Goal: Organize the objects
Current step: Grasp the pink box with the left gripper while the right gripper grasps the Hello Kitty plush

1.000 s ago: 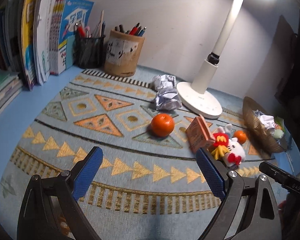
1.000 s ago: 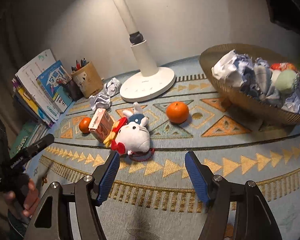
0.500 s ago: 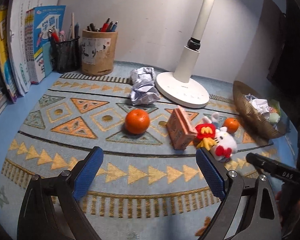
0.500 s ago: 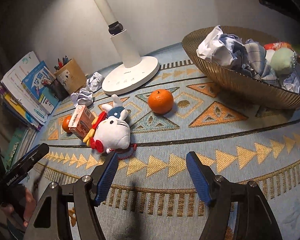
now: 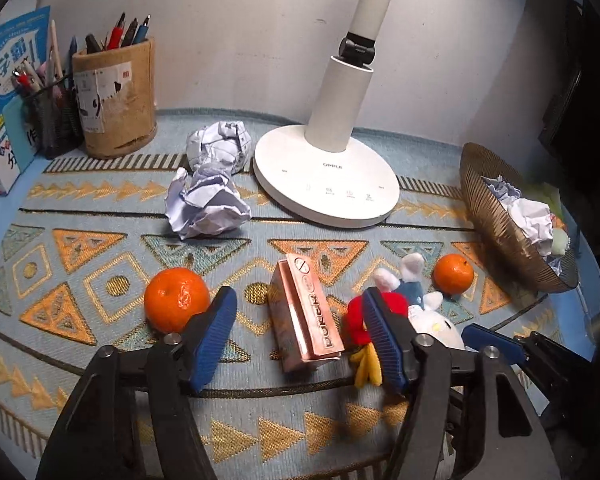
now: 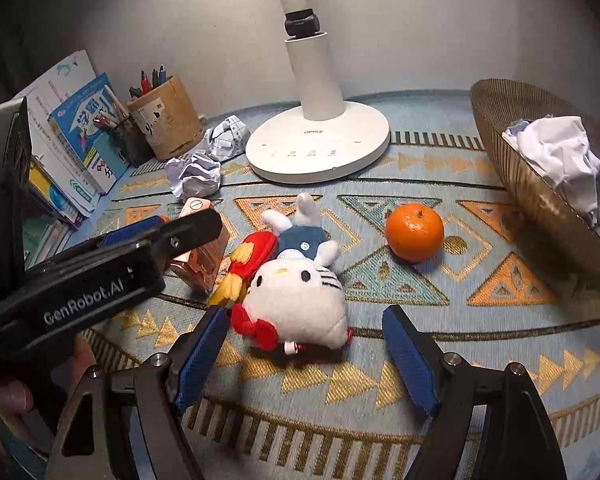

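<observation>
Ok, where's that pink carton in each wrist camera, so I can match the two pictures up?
Left wrist view: the pink carton lies low and centre, between the open fingers of the left gripper.
Right wrist view: the carton is at middle left, partly hidden behind the left gripper, beside the plush toy.
Shared landmark: the white lamp base, behind the carton in both.

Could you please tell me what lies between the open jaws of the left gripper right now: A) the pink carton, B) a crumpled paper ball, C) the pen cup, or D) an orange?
A: in the left wrist view the pink carton lies on the mat between the blue pads of the left gripper, untouched by either.
</observation>
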`<state>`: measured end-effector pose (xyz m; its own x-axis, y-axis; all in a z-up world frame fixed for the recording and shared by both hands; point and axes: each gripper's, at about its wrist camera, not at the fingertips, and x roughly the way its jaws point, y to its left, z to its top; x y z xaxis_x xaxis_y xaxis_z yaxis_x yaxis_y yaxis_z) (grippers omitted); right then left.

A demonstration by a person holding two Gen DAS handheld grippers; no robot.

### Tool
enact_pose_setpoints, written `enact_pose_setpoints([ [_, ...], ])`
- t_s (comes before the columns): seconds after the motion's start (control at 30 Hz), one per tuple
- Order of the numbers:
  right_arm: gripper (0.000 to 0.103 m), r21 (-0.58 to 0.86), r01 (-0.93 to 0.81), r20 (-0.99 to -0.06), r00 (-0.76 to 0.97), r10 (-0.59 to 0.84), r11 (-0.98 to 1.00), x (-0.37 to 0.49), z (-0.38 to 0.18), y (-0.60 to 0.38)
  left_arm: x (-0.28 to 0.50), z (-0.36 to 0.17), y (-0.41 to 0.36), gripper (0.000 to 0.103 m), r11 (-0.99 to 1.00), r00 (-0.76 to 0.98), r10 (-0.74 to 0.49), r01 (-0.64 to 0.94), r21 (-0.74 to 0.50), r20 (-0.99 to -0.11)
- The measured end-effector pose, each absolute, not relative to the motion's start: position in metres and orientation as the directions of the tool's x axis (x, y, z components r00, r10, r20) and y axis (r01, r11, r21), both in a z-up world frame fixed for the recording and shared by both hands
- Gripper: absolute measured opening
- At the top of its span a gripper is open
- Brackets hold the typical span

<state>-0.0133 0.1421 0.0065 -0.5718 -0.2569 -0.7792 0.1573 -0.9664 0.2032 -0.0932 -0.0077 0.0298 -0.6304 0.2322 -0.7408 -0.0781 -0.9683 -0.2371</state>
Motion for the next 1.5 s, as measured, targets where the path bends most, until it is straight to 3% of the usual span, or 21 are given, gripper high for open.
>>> enact_pose_setpoints([
  [0.1, 0.079, 0.231, 0.162, -0.787, -0.549, -0.282, -0.959, -0.024, -0.001, 0.134, -0.098, 0.023, -0.012, 0.031, -0.952, -0.6, 0.289, -0.095, -0.292, -0.746],
  [0.13, 0.077, 0.227, 0.16, -0.791, -0.545, -0.277, -0.961, -0.027, -0.004, 0.131, -0.098, 0.023, -0.012, 0.03, -0.949, -0.602, 0.296, -0.1, -0.298, -0.742],
  [0.2, 0.055, 0.164, 0.157, -0.8, -0.557, -0.225, -0.974, -0.028, -0.006, 0.125, -0.096, 0.025, -0.01, 0.022, -0.954, -0.614, 0.286, -0.106, -0.282, -0.736],
  [0.33, 0.055, 0.206, 0.131, -0.781, -0.574, -0.243, -0.97, -0.014, 0.0, 0.141, -0.089, 0.028, -0.003, 0.02, -0.96, -0.616, 0.278, -0.143, -0.242, -0.737],
  [0.47, 0.055, 0.224, 0.049, -0.774, -0.598, -0.208, -0.973, 0.013, 0.007, 0.184, -0.079, 0.029, 0.021, 0.021, -0.943, -0.58, 0.323, -0.264, -0.203, -0.747],
  [0.53, 0.055, 0.202, 0.021, -0.77, -0.614, -0.172, -0.979, 0.025, 0.009, 0.201, -0.074, 0.031, 0.032, 0.039, -0.942, -0.584, 0.31, -0.293, -0.161, -0.75],
  [0.6, 0.055, 0.173, 0.005, -0.77, -0.623, -0.138, -0.985, 0.033, 0.01, 0.213, -0.068, 0.034, 0.036, 0.073, -0.934, -0.593, 0.327, -0.32, -0.157, -0.736],
  [0.67, 0.055, 0.189, -0.01, -0.769, -0.623, -0.141, -0.982, 0.037, 0.007, 0.224, -0.063, 0.037, 0.037, 0.083, -0.925, -0.605, 0.349, -0.344, -0.16, -0.716],
  [1.0, 0.055, 0.261, -0.034, -0.751, -0.636, -0.181, -0.965, 0.041, -0.001, 0.237, -0.044, 0.047, 0.056, 0.082, -0.849, -0.577, 0.482, -0.492, -0.19, -0.659],
  [1.2, 0.055, 0.295, -0.061, -0.751, -0.631, -0.193, -0.953, 0.04, -0.003, 0.245, -0.058, 0.036, 0.046, 0.081, -0.909, -0.602, 0.376, -0.387, -0.155, -0.704],
  [1.4, 0.055, 0.263, -0.046, -0.754, -0.633, -0.175, -0.964, 0.039, -0.001, 0.239, -0.062, 0.014, 0.069, 0.082, -0.917, -0.557, 0.294, -0.395, -0.064, -0.777],
  [1.43, 0.055, 0.254, -0.044, -0.753, -0.636, -0.169, -0.966, 0.04, 0.0, 0.238, -0.063, 0.011, 0.073, 0.079, -0.921, -0.56, 0.269, -0.388, -0.038, -0.783],
  [1.47, 0.055, 0.246, -0.041, -0.751, -0.639, -0.164, -0.968, 0.04, 0.0, 0.237, -0.064, 0.008, 0.074, 0.06, -0.924, -0.558, 0.249, -0.381, -0.022, -0.791],
  [1.5, 0.055, 0.238, -0.039, -0.748, -0.644, -0.158, -0.97, 0.041, 0.001, 0.236, -0.065, 0.007, 0.074, 0.053, -0.927, -0.56, 0.237, -0.374, -0.013, -0.794],
])
